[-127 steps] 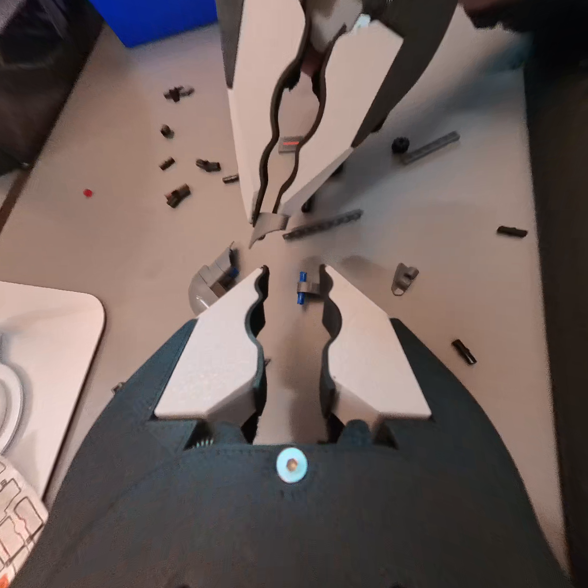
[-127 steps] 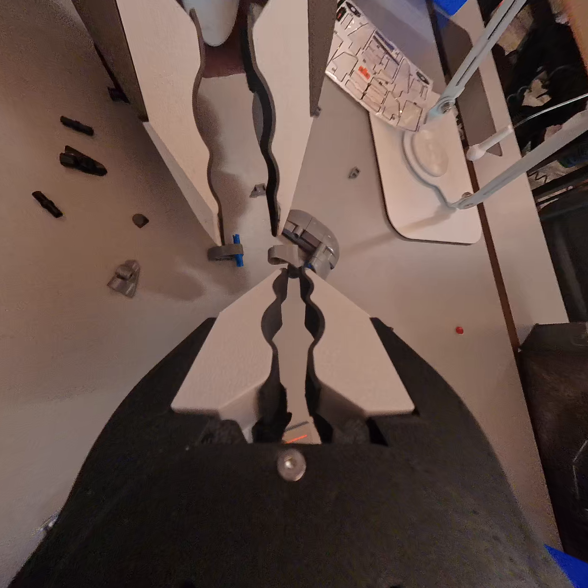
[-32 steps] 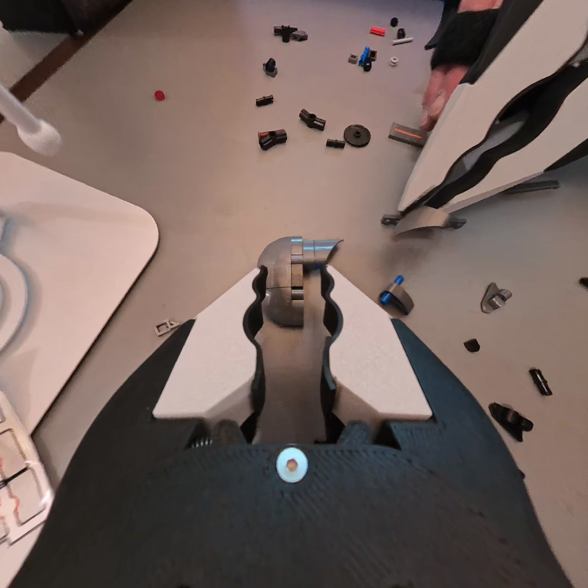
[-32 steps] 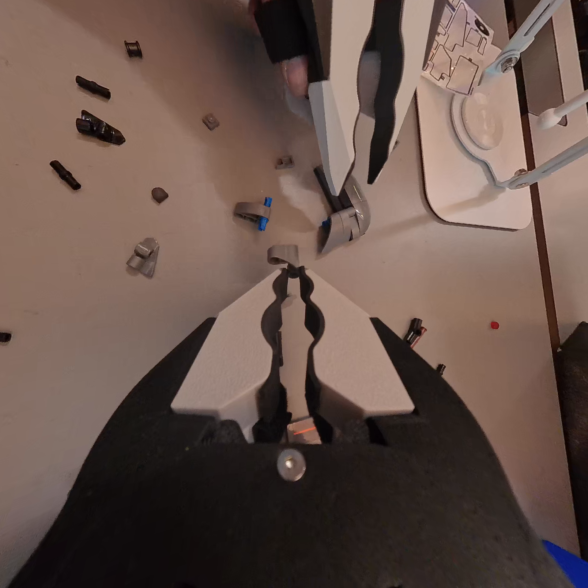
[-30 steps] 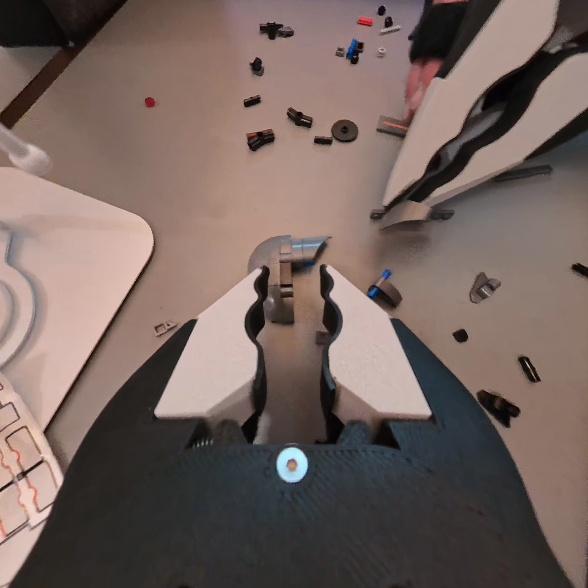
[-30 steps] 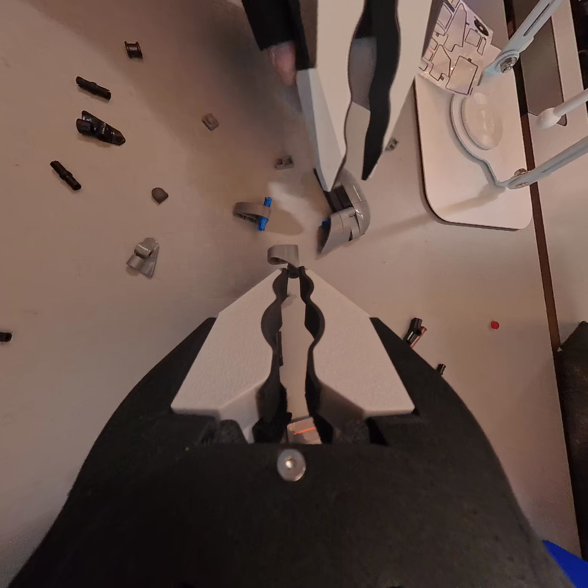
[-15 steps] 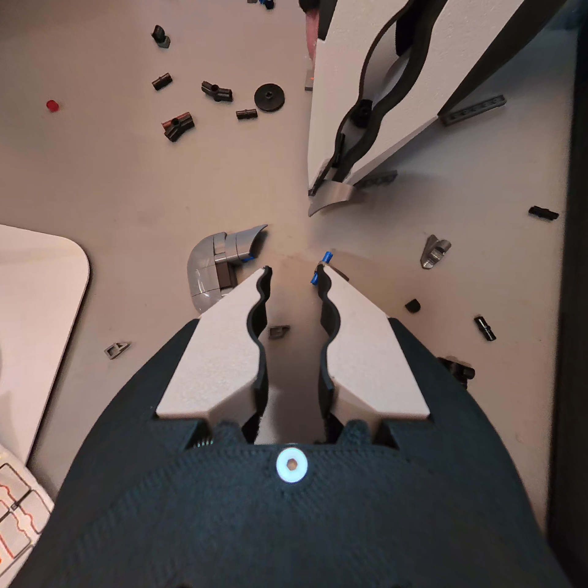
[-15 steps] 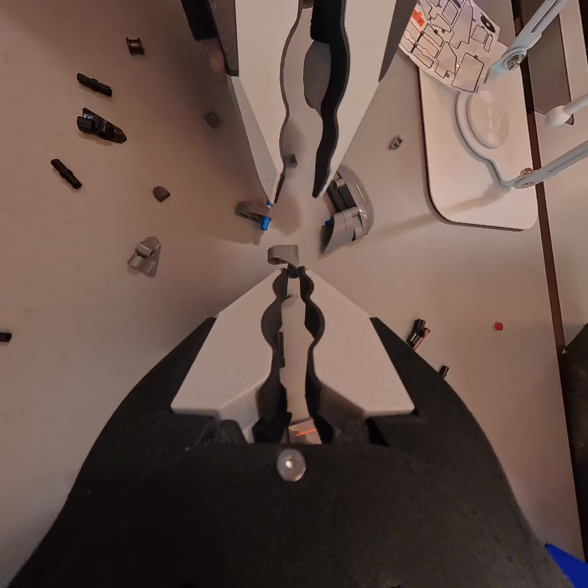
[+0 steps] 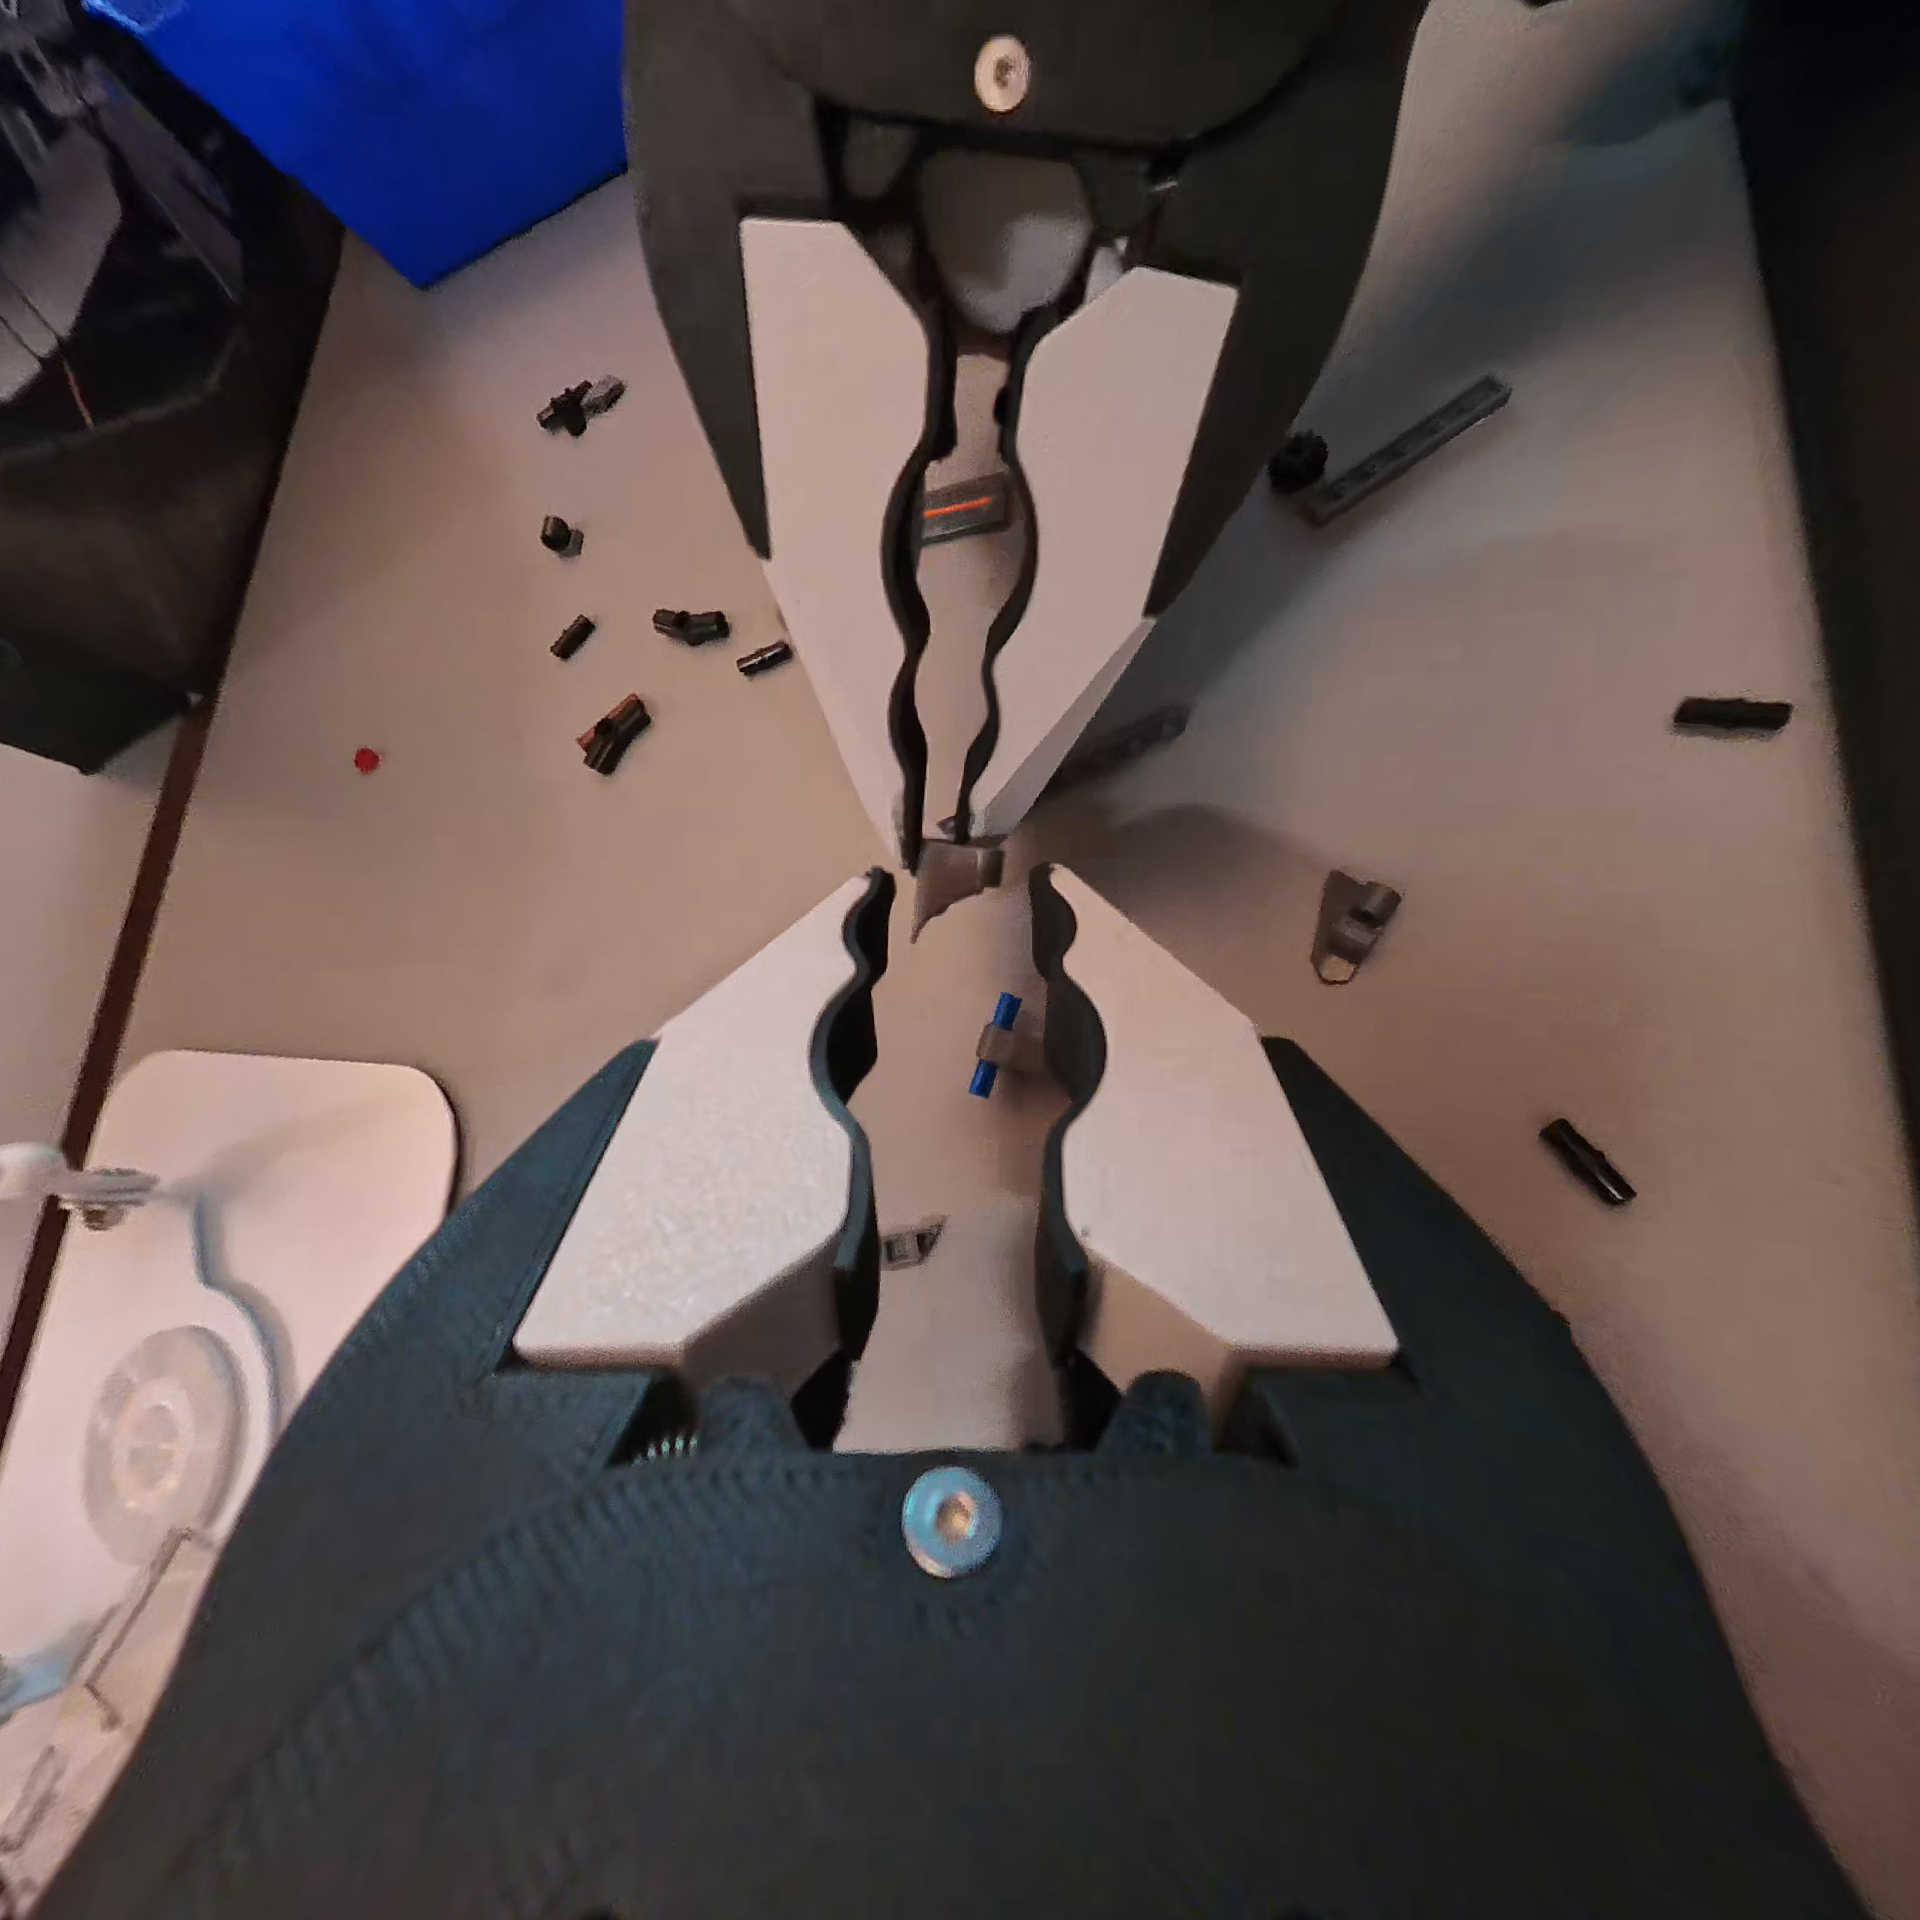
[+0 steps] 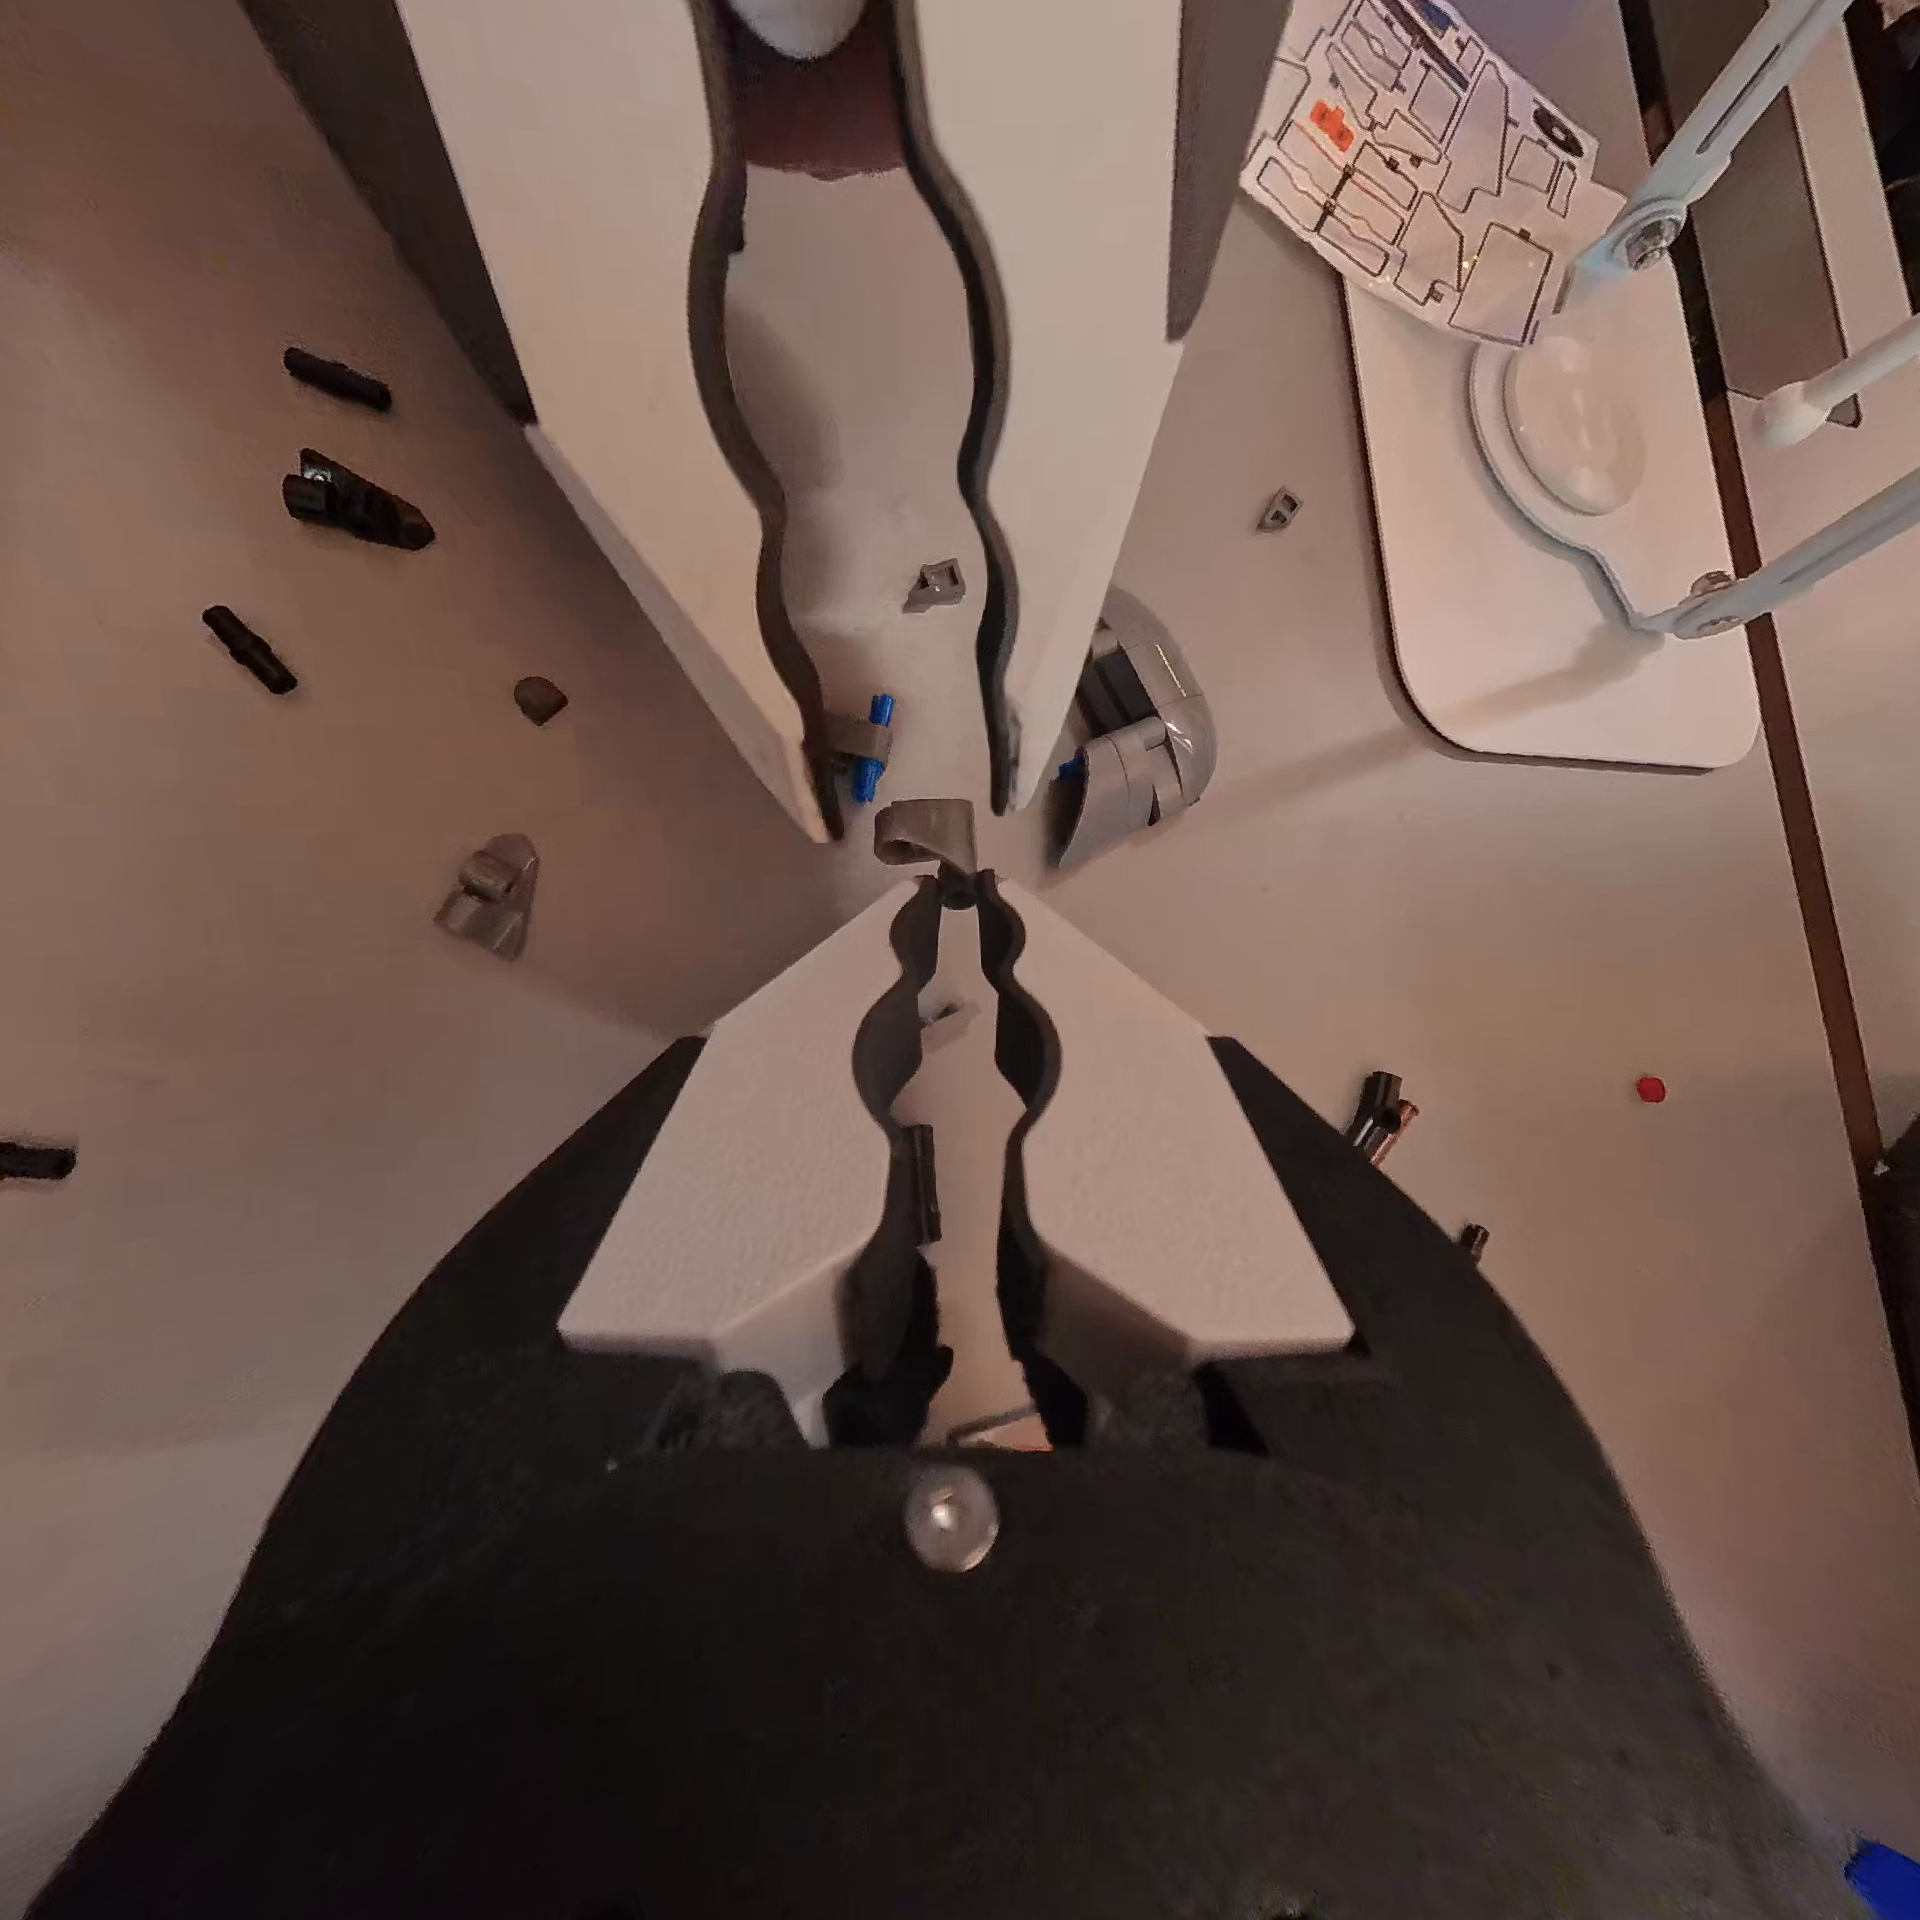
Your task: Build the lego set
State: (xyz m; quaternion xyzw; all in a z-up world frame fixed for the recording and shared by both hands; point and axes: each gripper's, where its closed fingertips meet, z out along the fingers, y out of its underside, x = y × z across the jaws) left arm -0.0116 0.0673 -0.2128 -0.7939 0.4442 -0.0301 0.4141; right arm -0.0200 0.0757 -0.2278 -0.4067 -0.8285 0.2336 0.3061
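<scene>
My right gripper (image 10: pixel 956 891) is shut on a small grey curved piece (image 10: pixel 925 831) and holds it by its tips. In the left wrist view that gripper (image 9: pixel 940 836) comes in from the top, with the piece (image 9: pixel 954 875) right at my left fingertips. My left gripper (image 9: pixel 963 883) is open and empty, tip to tip with the right one, its fingers either side of the piece. A grey connector with a blue pin (image 9: pixel 995 1044) lies on the table between the left fingers. The grey curved assembly (image 10: pixel 1138 748) lies on the table just beside the left gripper (image 10: pixel 914 805).
Black pins (image 9: pixel 686 625) and a red stud (image 9: pixel 364 760) lie scattered at the far left, a grey bracket (image 9: pixel 1351 925) and black pins (image 9: pixel 1584 1162) at the right. A white lamp base (image 10: pixel 1558 644) with a sticker sheet (image 10: pixel 1413 156) stands beside the work spot. A blue box (image 9: pixel 416 114) is at the back. Only a small space, under 4 cm, lies between the two pairs of fingers. It is some 7 centimetres from my left tips to the grey bracket (image 9: pixel 1351 925). My right wrist view (image 10: pixel 488 884) looks at it from another angle.
My left gripper let go of the grey curved assembly, left it on the table and swung over to face the right gripper. The right gripper kept its small grey piece.
</scene>
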